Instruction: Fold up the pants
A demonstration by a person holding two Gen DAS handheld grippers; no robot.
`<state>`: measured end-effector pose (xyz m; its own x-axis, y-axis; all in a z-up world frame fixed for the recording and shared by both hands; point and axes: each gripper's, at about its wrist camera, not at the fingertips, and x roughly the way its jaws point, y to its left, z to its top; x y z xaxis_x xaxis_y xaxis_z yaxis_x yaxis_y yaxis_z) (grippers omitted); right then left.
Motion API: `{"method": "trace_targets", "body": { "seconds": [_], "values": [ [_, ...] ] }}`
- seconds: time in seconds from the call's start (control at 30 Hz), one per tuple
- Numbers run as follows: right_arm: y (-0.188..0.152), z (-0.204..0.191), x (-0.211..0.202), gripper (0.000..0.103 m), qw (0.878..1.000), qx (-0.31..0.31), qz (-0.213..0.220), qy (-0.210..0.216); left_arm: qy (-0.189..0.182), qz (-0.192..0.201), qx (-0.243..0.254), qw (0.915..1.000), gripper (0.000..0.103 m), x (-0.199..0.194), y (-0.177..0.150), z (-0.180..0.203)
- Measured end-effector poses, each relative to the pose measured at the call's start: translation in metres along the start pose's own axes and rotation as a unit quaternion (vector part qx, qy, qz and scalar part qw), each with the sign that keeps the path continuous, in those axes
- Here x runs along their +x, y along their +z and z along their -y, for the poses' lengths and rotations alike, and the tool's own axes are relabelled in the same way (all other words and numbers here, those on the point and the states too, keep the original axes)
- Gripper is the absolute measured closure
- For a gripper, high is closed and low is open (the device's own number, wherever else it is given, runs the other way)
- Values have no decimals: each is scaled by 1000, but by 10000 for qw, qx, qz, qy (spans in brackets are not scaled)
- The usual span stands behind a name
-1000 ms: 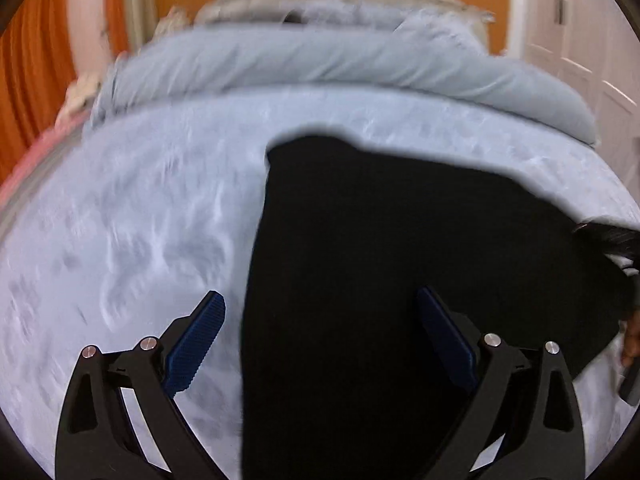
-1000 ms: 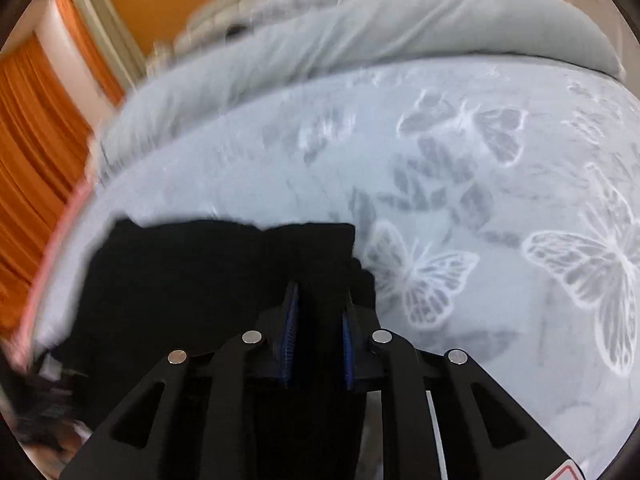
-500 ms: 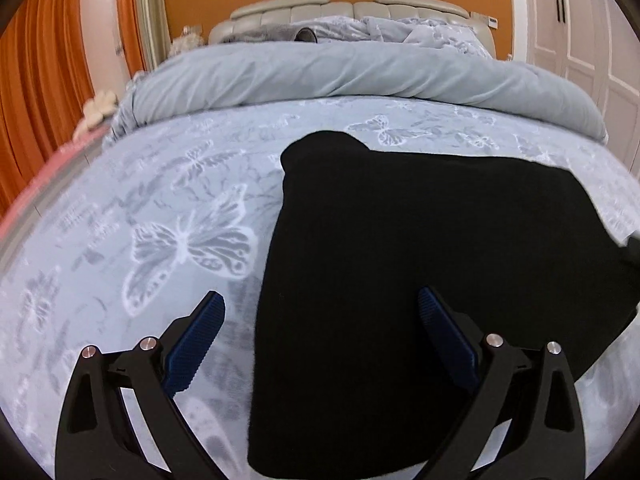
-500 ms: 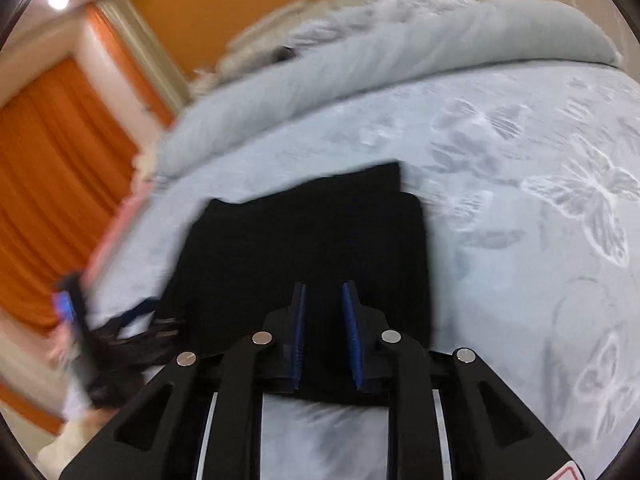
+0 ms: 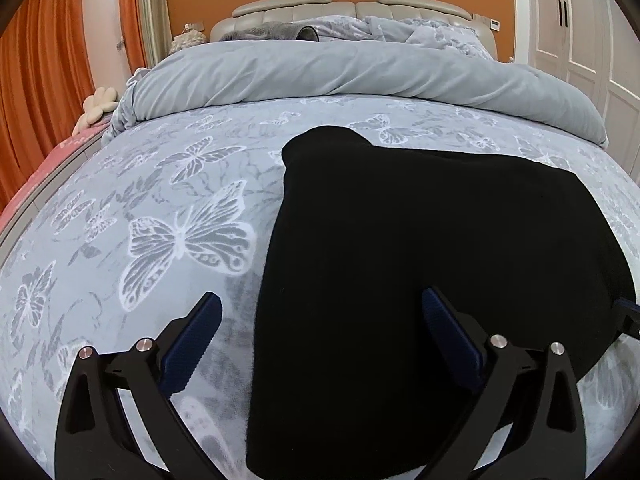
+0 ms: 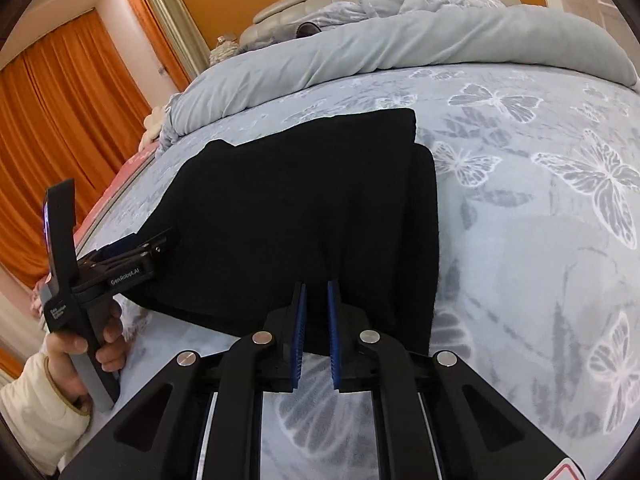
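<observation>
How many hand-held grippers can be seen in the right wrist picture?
2. The right hand-held gripper is at the bottom centre, over the near edge of the black pants. The left hand-held gripper is at the pants' left edge, held by a hand.

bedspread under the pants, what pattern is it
Pale blue-grey bedspread printed with white and grey butterflies, clearest in the left wrist view, beside the black pants.
</observation>
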<state>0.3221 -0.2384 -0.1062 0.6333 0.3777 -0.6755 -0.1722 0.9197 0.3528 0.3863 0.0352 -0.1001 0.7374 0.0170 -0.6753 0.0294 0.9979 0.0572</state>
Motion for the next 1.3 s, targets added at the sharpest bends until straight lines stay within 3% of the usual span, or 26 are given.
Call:
{"method": "trace_targets", "body": {
  "seconds": [0.17, 0.27, 0.37, 0.4, 0.43, 0.53, 0.63, 0.77, 0.87, 0.93, 1.0, 1.17, 1.3],
  "values": [
    [-2, -4, -3, 97, 9999, -22, 79, -70, 31, 22, 15, 10000, 5, -1, -1, 0],
    [-5, -17, -16, 95, 9990, 42, 278, -340, 79, 48, -4, 10000, 6, -11, -3, 1],
    [-10, -52, -43, 64, 9954, -261, 358, -849, 93, -7, 220, 9997, 6, -41, -9, 5],
    [-14, -64, -54, 41, 9935, -390, 391, -999, 83, 18, 363, 9993, 6, -61, -13, 7],
    [-22, -80, -71, 33, 9905, -529, 489, -1175, 91, 76, 423, 9990, 5, -78, -17, 7],
    [-41, -108, -108, 29, 9879, -606, 536, -1321, -12, 378, 497, 9980, 5, -142, -35, 0],
    [-65, -125, -147, 20, 9900, -144, 615, -1258, -220, 423, 416, 9980, 5, -199, -58, -11],
    [-97, -131, -179, 18, 9894, 502, 745, -1144, -533, 2, 45, 9986, 5, -239, -90, -26],
    [-125, -126, -191, 18, 9840, 953, 888, -1218, -462, -87, -446, 9979, 5, -254, -117, -40],
    [-139, -121, -187, 18, 9837, 1192, 670, -1170, -433, -231, -619, 9969, 5, -256, -129, -45],
    [-142, -120, -181, 18, 9854, 1160, 492, -1144, -449, -255, -629, 9967, 5, -258, -134, -49],
    [-147, -125, -184, 18, 9861, 737, 532, -1391, -66, 112, -104, 9999, 5, -265, -141, -42],
    [-147, -129, -184, 18, 9863, 616, 536, -1434, -72, 138, 25, 9999, 5, -266, -143, -38]
  ]
}}
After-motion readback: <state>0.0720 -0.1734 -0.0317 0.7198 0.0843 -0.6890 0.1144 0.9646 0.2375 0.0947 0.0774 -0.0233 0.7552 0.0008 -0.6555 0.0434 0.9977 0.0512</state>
